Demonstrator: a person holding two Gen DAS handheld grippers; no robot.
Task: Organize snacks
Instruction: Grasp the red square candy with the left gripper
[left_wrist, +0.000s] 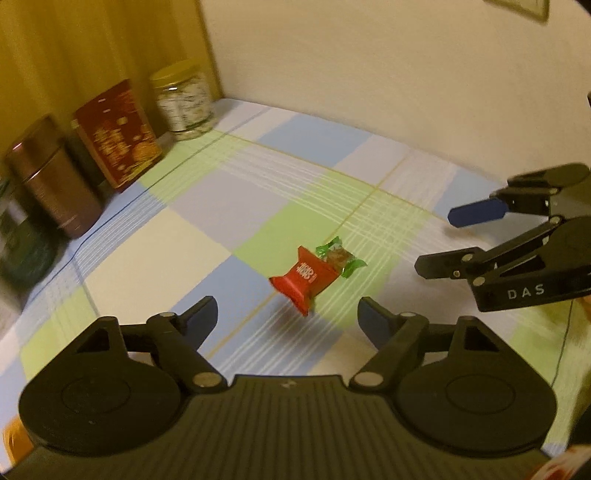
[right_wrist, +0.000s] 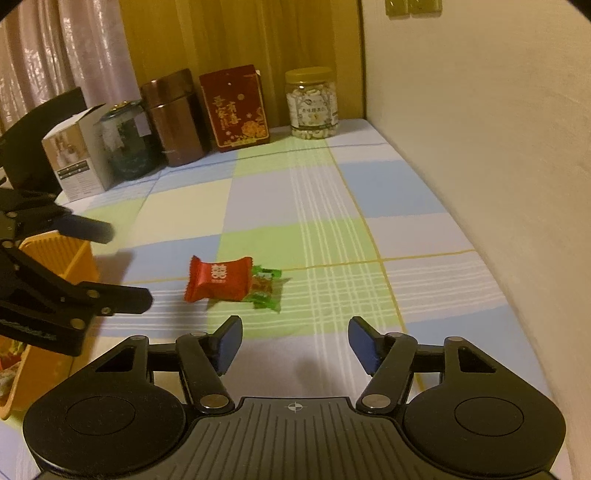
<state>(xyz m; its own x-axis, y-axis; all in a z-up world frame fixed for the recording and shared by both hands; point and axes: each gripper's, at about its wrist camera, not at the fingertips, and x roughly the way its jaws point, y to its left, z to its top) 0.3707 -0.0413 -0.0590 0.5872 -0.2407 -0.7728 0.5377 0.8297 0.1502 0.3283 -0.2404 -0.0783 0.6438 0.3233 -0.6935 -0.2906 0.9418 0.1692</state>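
Left wrist | left tool (left_wrist: 288, 317) agape, empty | right tool (right_wrist: 295, 345) agape, empty | red snack (right_wrist: 218, 282) untouched

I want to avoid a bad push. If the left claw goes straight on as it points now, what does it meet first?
Probably the red snack packet, lying ahead between the open left claw tips, with the green candy just behind; depth is uncertain.

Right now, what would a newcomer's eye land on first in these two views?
The red candy packet in the middle of the checked cloth, touching a green-wrapped sweet. Both grippers, left and right, face them with jaws open. Tins and jars line the back, the red tin brightest.
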